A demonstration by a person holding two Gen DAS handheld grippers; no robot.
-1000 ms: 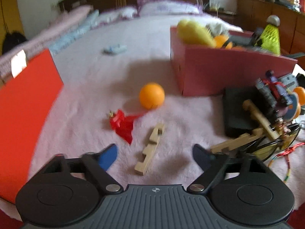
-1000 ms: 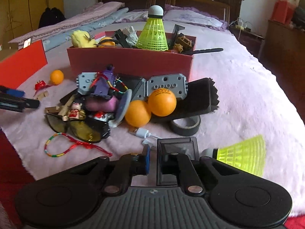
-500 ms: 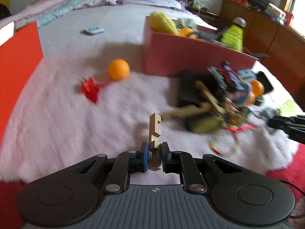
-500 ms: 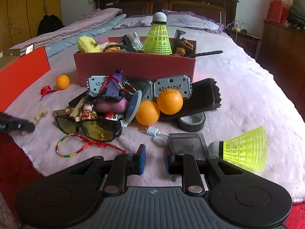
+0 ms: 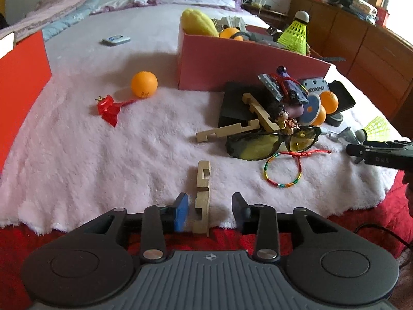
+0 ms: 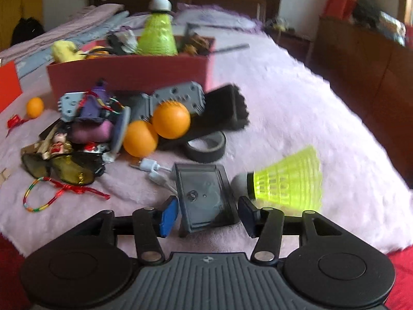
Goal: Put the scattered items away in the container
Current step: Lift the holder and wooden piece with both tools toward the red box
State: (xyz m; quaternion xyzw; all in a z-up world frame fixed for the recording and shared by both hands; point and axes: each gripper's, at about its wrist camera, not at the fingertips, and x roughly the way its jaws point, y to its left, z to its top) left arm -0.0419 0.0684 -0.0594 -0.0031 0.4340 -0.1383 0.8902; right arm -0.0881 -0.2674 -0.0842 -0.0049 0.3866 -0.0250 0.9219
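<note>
A red box (image 5: 240,64) full of items stands on the white fleece; it also shows in the right wrist view (image 6: 129,73). My left gripper (image 5: 210,210) is open around a notched wooden piece (image 5: 202,196) standing on edge near the blanket's front edge. My right gripper (image 6: 207,215) is open around a dark grey plastic case (image 6: 204,195) lying on the blanket. A pile of sunglasses (image 5: 273,144), toys and orange balls (image 6: 160,129) lies in front of the box.
A lone orange ball (image 5: 144,84) and a red toy (image 5: 109,107) lie left of the box. A yellow shuttlecock (image 6: 286,180) lies right of the case. A colourful bracelet (image 5: 282,171), a tape roll (image 6: 206,147) and a red board (image 5: 20,85) are nearby.
Both grippers have opened. The left one let go of the wooden piece, the right one let go of the grey case, and both objects now sit between spread fingers.
</note>
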